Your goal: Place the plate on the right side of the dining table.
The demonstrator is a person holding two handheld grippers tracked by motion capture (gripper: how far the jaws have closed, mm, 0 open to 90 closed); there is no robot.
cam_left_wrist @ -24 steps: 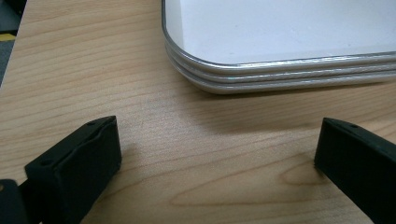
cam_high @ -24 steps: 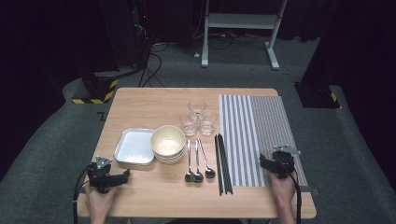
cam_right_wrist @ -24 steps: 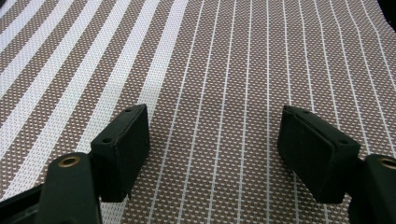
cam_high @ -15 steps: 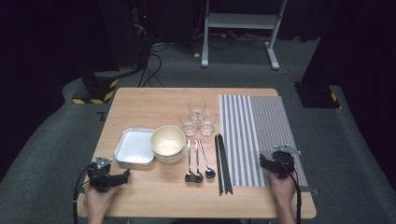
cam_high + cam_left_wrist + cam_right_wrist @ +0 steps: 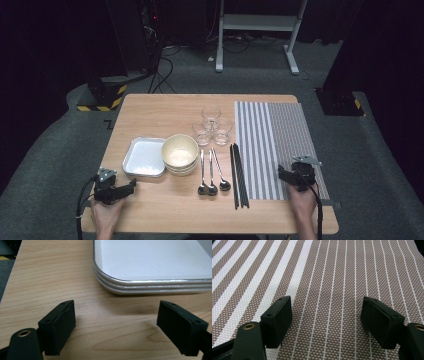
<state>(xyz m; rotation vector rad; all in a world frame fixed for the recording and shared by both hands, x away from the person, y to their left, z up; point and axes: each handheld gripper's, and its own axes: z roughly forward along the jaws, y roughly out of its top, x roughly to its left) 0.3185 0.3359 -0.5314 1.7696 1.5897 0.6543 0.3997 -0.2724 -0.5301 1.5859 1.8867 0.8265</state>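
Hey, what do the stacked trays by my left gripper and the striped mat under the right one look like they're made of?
Stacked trays: likely metal, with shiny silver rims and a matte pale inside. Striped mat: a woven mesh, probably plastic or vinyl, in brown and white with a dotted weave.

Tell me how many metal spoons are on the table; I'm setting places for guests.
3 metal spoons, side by side between the cream bowls and the black chopsticks: left, middle, right, bowl ends toward the person. None looks hidden.
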